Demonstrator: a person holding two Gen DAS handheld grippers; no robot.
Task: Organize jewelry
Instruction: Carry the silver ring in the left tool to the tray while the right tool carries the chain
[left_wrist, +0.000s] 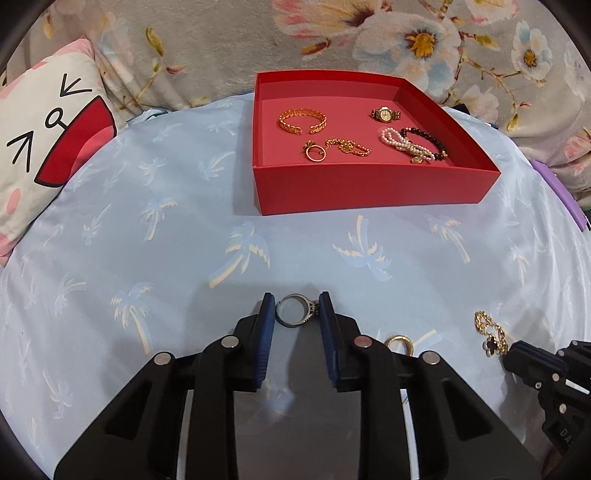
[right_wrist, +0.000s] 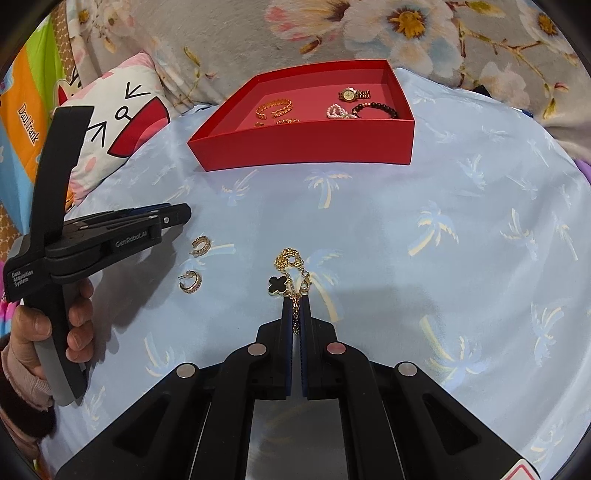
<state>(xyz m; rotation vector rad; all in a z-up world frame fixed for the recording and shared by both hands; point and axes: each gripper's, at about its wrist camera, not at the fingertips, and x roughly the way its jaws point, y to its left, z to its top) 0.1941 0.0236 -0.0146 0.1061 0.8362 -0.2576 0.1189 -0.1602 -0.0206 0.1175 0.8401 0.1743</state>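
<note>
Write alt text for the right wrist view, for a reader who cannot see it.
The right tool is shut on a gold clover-charm bracelet lying on a pale blue palm-print sheet. Two gold hoop earrings lie to its left, near the hand-held left tool. Behind sits an open red box holding a watch and bracelets.

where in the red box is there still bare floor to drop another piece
Free: the red box floor's front-left corner, left of the gold ring, and the back strip behind the gold cuff. Crowded: right side, around the pearl bracelet.
</note>
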